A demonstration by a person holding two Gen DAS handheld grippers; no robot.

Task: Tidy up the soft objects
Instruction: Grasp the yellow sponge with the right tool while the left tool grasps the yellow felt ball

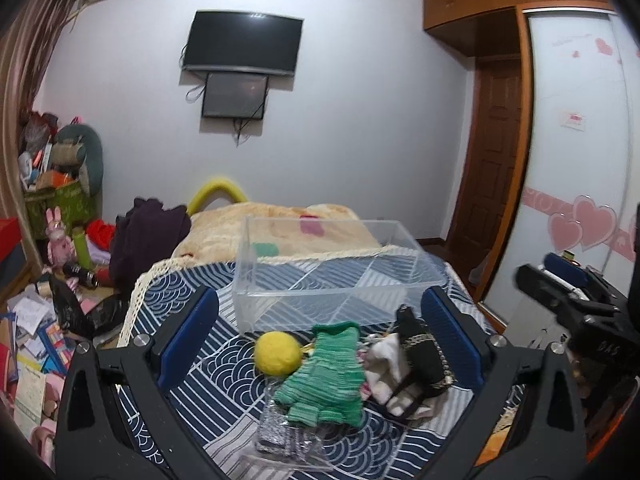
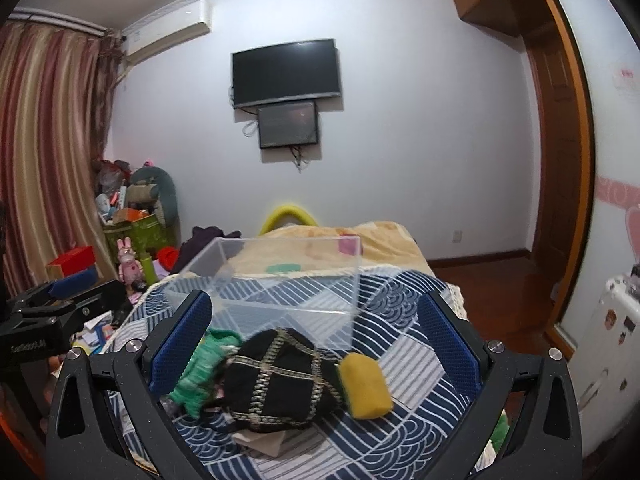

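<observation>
A clear plastic box [image 1: 336,276] stands empty on the blue patterned bedspread [image 1: 224,352]; it also shows in the right wrist view [image 2: 280,280]. In front of it lie a yellow ball [image 1: 278,352], a green knitted glove [image 1: 326,376], a white cloth [image 1: 386,364] and a black pouch with gold trim [image 1: 420,352]. In the right wrist view the black pouch [image 2: 276,380] lies between the green glove [image 2: 200,364] and a yellow sponge [image 2: 366,386]. My left gripper [image 1: 320,320] is open above the pile. My right gripper [image 2: 316,324] is open above the pouch.
A clear packet [image 1: 280,436] lies under the glove. A beige blanket [image 1: 280,228] covers the far bed. Dark clothes [image 1: 148,236] and floor clutter [image 1: 36,320] lie left of the bed. A wardrobe [image 1: 580,160] and door [image 1: 492,152] stand at the right.
</observation>
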